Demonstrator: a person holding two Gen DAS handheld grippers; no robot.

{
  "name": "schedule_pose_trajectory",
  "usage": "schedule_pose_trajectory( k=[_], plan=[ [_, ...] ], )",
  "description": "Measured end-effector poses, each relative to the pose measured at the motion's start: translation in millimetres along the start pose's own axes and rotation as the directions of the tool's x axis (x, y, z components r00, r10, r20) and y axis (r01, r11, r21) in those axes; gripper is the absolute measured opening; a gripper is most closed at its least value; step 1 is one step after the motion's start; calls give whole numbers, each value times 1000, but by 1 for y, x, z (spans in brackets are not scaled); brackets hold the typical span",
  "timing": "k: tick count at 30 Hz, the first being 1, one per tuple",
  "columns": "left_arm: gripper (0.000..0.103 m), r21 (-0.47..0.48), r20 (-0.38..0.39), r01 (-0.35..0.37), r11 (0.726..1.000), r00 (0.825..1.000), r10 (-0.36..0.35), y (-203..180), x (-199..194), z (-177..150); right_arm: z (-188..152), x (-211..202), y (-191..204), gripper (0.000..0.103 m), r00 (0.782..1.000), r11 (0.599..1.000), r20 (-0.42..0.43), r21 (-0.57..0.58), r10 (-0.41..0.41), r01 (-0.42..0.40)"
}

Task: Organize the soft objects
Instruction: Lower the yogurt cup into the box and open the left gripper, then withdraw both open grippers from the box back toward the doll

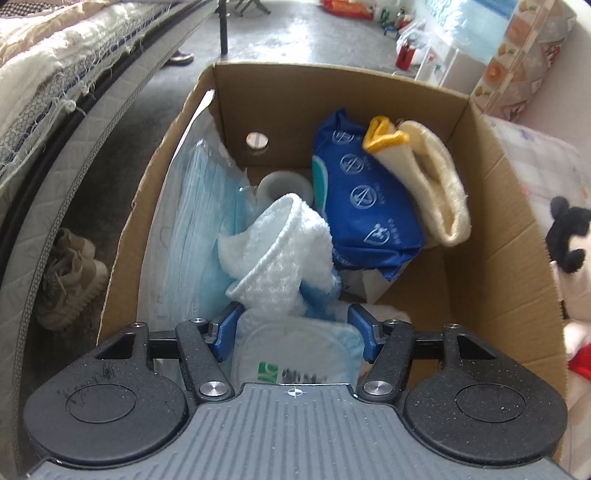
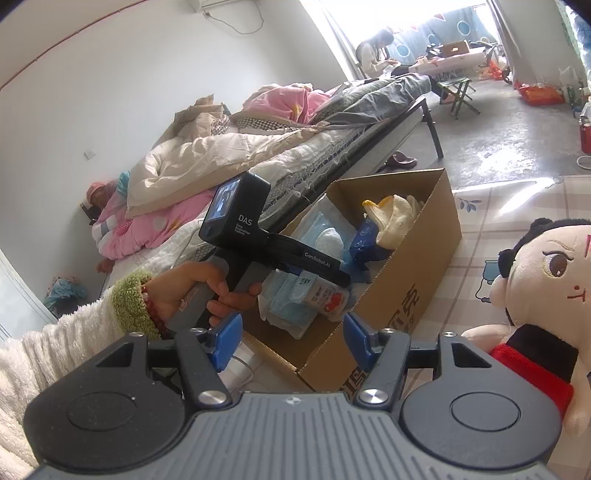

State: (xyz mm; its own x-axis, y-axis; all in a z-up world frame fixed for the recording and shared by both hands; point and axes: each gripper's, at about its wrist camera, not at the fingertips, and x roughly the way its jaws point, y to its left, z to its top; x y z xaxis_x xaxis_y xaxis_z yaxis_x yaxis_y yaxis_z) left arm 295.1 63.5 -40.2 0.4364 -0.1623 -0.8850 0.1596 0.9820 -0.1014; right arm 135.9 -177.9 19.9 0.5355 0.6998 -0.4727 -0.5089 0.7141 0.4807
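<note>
Left tongs (image 1: 293, 326): over the box (image 1: 491, 206), blue pads part-spread either side of a mask pack (image 1: 295, 350); whether they press it cannot be told.
Right tongs (image 2: 291, 341): part-spread, empty, outside the box's near wall.
Towel (image 1: 284, 251): in the box, at 12 o'clock from the left tongs.
Doll (image 2: 543, 295): at 2 o'clock from the right tongs.

Bright bedroom, daylight pouring in.
White wall (image 2: 110, 74), grey concrete floor (image 2: 498, 140), a bed (image 2: 258, 147) heaped with quilts, 1 folding stool (image 2: 458, 92) near the sunlit window (image 2: 369, 22).
</note>
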Motion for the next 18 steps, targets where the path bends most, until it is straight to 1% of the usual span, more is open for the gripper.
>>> schedule_pose_trajectory(
  k=[1,4,7,12,18],
  plan=[
    [67,1,16,6,1000,1000,-6,0,-2,0,0,0,0,63,1000,1000,0,0,-2,2],
    [69,-19,36,30,999,999,-29,3,-7,1,0,-1,0,63,1000,1000,-1,2,-7,7],
    [69,-52,56,51,997,997,-48,7,-12,5,-1,-2,0,63,1000,1000,-1,2,-8,8],
    [69,-71,99,75,995,993,-68,10,-26,6,0,-6,0,63,1000,1000,9,9,-12,12],
    [70,-93,155,114,989,983,-98,13,-49,3,-1,-11,0,63,1000,1000,22,21,-18,18]
  ],
)
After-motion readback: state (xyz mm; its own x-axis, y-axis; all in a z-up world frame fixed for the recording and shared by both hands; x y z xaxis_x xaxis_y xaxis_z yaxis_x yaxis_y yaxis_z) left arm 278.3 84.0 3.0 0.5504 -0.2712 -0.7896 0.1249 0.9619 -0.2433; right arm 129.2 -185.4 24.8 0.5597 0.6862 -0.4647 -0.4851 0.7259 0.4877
